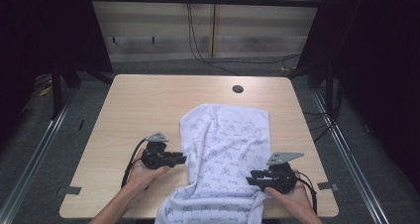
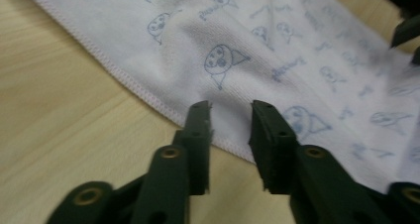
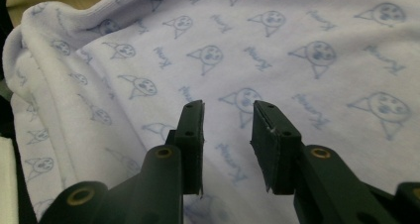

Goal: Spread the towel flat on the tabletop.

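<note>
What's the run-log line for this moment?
left gripper: open, at towel edge | right gripper: open, over towel | towel: on table, near end overhanging

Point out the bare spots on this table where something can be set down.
Free: the far strip of the table beyond the towel, near the round hole; the wide left side above the left tongs; a narrower band along the right edge. Crowded: the near middle, where the towel hangs over the front edge between left and right tongs.

Wood table (image 1: 138,105) w/ printed towel (image 1: 225,144)
</note>
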Demonstrator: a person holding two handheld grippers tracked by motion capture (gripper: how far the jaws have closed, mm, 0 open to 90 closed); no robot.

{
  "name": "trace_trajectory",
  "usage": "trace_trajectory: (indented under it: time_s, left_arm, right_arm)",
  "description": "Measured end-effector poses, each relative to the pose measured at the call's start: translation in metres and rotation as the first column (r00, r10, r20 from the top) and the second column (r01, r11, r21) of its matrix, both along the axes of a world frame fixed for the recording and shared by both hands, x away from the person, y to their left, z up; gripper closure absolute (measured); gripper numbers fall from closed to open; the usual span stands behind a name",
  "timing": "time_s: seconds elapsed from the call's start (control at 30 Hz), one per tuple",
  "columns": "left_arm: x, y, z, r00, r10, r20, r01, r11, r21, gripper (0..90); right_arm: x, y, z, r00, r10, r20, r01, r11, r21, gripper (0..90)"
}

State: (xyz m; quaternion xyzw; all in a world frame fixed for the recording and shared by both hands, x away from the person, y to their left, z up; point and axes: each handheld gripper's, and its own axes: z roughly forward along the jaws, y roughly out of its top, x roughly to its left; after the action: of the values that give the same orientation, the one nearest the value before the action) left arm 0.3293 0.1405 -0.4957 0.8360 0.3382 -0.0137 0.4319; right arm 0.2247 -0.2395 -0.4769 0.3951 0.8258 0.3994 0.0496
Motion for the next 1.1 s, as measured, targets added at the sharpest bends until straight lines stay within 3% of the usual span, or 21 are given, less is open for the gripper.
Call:
trace_trajectory:
  time_s: [0.17, 0.3, 0.33, 0.37, 0.43, 0.53, 0.57, 0.63, 0.67, 0.7, 0.73, 0.77, 0.83, 0.87, 0.9, 0.97, 1.03, 1.1]
  left_arm:
    - [0.005, -0.015, -0.002, 0.9996, -0.003, 0.029, 0.002, 0.9992, 0.040, 63.8]
    - [-0.002, -0.023, -0.005, 0.9937, -0.028, 0.109, 0.012, 0.9901, 0.140, 63.9]
    - [-0.002, -0.023, -0.005, 0.9937, -0.028, 0.109, 0.012, 0.9901, 0.140, 71.0]
    - [-0.005, -0.024, -0.004, 0.9791, -0.067, 0.192, 0.023, 0.9753, 0.220, 76.9]
    - [-0.005, -0.024, -0.004, 0.9802, -0.052, 0.191, 0.008, 0.9752, 0.221, 88.5]
    - [-0.001, -0.017, -0.003, 0.9800, -0.024, 0.197, -0.024, 0.9707, 0.239, 89.6]
    - [0.003, -0.011, -0.003, 0.9835, -0.004, 0.181, -0.038, 0.9740, 0.224, 89.7]
    - [0.011, 0.006, -0.003, 0.9798, 0.044, 0.195, -0.089, 0.9691, 0.230, 89.7]
    - [0.017, 0.016, -0.004, 0.9805, 0.079, 0.180, -0.118, 0.9690, 0.217, 89.7]
    - [0.017, 0.016, -0.004, 0.9805, 0.079, 0.180, -0.118, 0.9690, 0.217, 89.7]
    - [0.026, 0.035, -0.006, 0.9763, 0.138, 0.167, -0.169, 0.9673, 0.189, 89.7]
    - [0.026, 0.035, -0.006, 0.9763, 0.138, 0.167, -0.169, 0.9673, 0.189, 89.7]
    - [0.034, 0.048, -0.007, 0.9660, 0.191, 0.174, -0.222, 0.9587, 0.178, 89.7]
    - [0.034, 0.048, -0.007, 0.9660, 0.191, 0.174, -0.222, 0.9587, 0.178, 89.7]
    - [0.039, 0.050, -0.006, 0.9597, 0.199, 0.199, -0.240, 0.9479, 0.210, 89.7]
    - [0.041, 0.050, -0.006, 0.9567, 0.207, 0.205, -0.250, 0.9448, 0.212, 89.2]
    - [0.048, 0.055, -0.007, 0.9467, 0.248, 0.205, -0.289, 0.9368, 0.198, 89.0]
    - [0.051, 0.056, -0.007, 0.9477, 0.261, 0.183, -0.295, 0.9361, 0.192, 88.9]
  right_arm:
    - [-0.001, -0.014, -0.001, 0.9995, -0.031, -0.002, 0.031, 0.999, 0.016, 63.9]
    - [-0.001, -0.021, -0.001, 0.9980, -0.062, -0.003, 0.062, 0.998, 0.024, 61.4]
    - [-0.002, -0.021, 0.000, 0.9978, -0.066, -0.001, 0.066, 0.998, 0.020, 60.7]
    - [-0.002, -0.021, 0.000, 0.9971, -0.076, -0.003, 0.076, 0.997, 0.016, 60.5]
    - [-0.002, -0.022, -0.002, 0.9971, -0.076, -0.005, 0.076, 0.997, 0.009, 59.5]
    - [-0.002, -0.022, -0.002, 0.9965, -0.082, -0.013, 0.082, 0.997, 0.005, 58.4]
    - [-0.003, -0.022, -0.002, 0.9964, -0.084, -0.013, 0.084, 0.996, 0.003, 58.1]
    - [-0.003, -0.022, -0.003, 0.9962, -0.086, -0.012, 0.086, 0.996, 0.001, 57.5]
    - [-0.003, -0.022, -0.003, 0.9964, -0.084, -0.012, 0.084, 0.996, -0.002, 57.5]
    - [-0.003, -0.022, -0.003, 0.9964, -0.084, -0.012, 0.084, 0.996, -0.002, 57.5]
    - [-0.002, -0.021, -0.004, 0.9963, -0.083, -0.021, 0.083, 0.997, -0.007, 57.2]
    - [-0.002, -0.021, -0.004, 0.9963, -0.083, -0.021, 0.083, 0.997, -0.007, 57.2]
    - [-0.001, -0.018, -0.007, 0.9955, -0.089, -0.033, 0.088, 0.995, -0.035, 57.1]
    - [-0.001, -0.018, -0.007, 0.9955, -0.089, -0.033, 0.088, 0.995, -0.035, 57.1]
    - [-0.001, -0.018, -0.008, 0.9948, -0.095, -0.039, 0.093, 0.994, -0.051, 56.5]
    - [-0.003, -0.017, -0.008, 0.9942, -0.097, -0.047, 0.094, 0.994, -0.059, 54.9]
    - [-0.003, -0.017, -0.009, 0.9935, -0.103, -0.049, 0.100, 0.993, -0.057, 54.0]
    - [-0.005, -0.016, -0.007, 0.9939, -0.103, -0.037, 0.102, 0.994, -0.039, 53.8]
